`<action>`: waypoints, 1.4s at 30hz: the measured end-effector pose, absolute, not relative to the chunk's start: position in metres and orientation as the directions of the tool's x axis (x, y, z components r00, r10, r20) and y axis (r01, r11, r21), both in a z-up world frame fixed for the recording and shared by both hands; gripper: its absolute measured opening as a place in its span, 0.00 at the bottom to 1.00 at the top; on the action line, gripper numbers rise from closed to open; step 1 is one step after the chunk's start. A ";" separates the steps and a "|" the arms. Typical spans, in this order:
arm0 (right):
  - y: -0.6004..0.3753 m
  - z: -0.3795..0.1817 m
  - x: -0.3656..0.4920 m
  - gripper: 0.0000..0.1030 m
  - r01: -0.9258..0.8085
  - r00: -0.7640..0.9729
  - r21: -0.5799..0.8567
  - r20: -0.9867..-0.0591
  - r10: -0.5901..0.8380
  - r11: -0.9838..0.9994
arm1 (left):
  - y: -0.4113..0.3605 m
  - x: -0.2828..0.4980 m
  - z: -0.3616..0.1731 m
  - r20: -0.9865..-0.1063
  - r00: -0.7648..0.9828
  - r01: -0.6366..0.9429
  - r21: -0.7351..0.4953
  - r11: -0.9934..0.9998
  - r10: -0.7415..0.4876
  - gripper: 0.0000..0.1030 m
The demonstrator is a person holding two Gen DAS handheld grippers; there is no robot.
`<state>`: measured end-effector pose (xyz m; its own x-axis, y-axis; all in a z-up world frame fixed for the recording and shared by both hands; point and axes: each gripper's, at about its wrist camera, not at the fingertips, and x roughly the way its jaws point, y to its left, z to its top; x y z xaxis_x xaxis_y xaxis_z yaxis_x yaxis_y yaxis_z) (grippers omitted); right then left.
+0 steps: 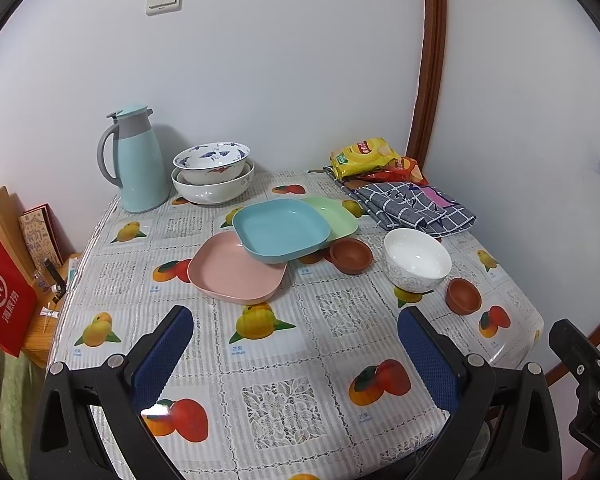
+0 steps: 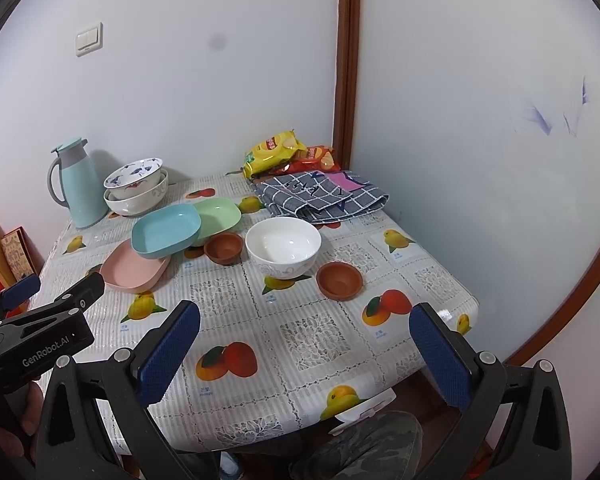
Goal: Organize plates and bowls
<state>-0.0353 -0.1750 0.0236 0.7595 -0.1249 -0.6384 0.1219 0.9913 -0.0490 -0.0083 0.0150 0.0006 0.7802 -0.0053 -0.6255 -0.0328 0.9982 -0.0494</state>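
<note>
A blue square plate [image 1: 278, 229] [image 2: 166, 231] rests tilted on a pink plate [image 1: 232, 270] [image 2: 134, 270] and a green plate [image 1: 336, 216] [image 2: 220, 214]. A white bowl [image 1: 417, 258] [image 2: 283, 245] stands between two small brown bowls [image 1: 351, 255] [image 1: 463, 295] [image 2: 223, 248] [image 2: 339, 280]. Two stacked patterned bowls [image 1: 212, 170] [image 2: 136, 186] stand at the back. My left gripper [image 1: 296, 324] is open and empty over the near table. My right gripper [image 2: 304, 320] is open and empty near the front edge.
A light-blue thermos jug [image 1: 134, 160] [image 2: 74, 182] stands at the back left. Snack bags [image 1: 364, 158] [image 2: 276, 152] and a folded checked cloth [image 1: 416, 206] [image 2: 320, 194] lie at the back right corner. The fruit-print tablecloth [image 1: 260, 360] [image 2: 260, 320] covers the table. Red boxes [image 1: 4, 300] stand left.
</note>
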 end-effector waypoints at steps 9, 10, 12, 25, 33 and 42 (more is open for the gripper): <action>-0.173 0.021 -0.039 1.00 0.110 0.765 -0.048 -0.633 -0.116 0.993 | 0.017 -0.012 -0.002 -0.622 0.783 -0.041 -0.050 0.998 0.001 1.00; -0.173 0.020 -0.040 1.00 0.110 0.766 -0.049 -0.633 -0.116 0.993 | 0.017 -0.012 -0.002 -0.621 0.784 -0.041 -0.049 0.998 0.002 1.00; -0.173 0.021 -0.041 1.00 0.110 0.768 -0.048 -0.631 -0.115 0.993 | 0.017 -0.012 -0.002 -0.621 0.784 -0.041 -0.049 0.998 0.001 1.00; -0.173 0.021 -0.042 1.00 0.116 0.769 -0.042 -0.629 -0.116 0.992 | 0.018 -0.014 -0.002 -0.621 0.784 -0.040 -0.050 0.998 0.000 1.00; -0.172 0.021 -0.042 1.00 0.116 0.770 -0.042 -0.628 -0.116 0.992 | 0.018 -0.014 -0.002 -0.621 0.784 -0.039 -0.049 0.998 0.000 1.00; -0.172 0.020 -0.043 1.00 0.116 0.768 -0.042 -0.630 -0.117 0.992 | 0.018 -0.014 -0.002 -0.620 0.784 -0.042 -0.049 0.998 0.003 1.00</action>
<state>-0.0425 -0.1724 0.0202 0.7677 -0.1166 -0.6301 0.1159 0.9924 -0.0425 -0.0144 0.0183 -0.0021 0.7845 0.0025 -0.6201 -0.0416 0.9980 -0.0486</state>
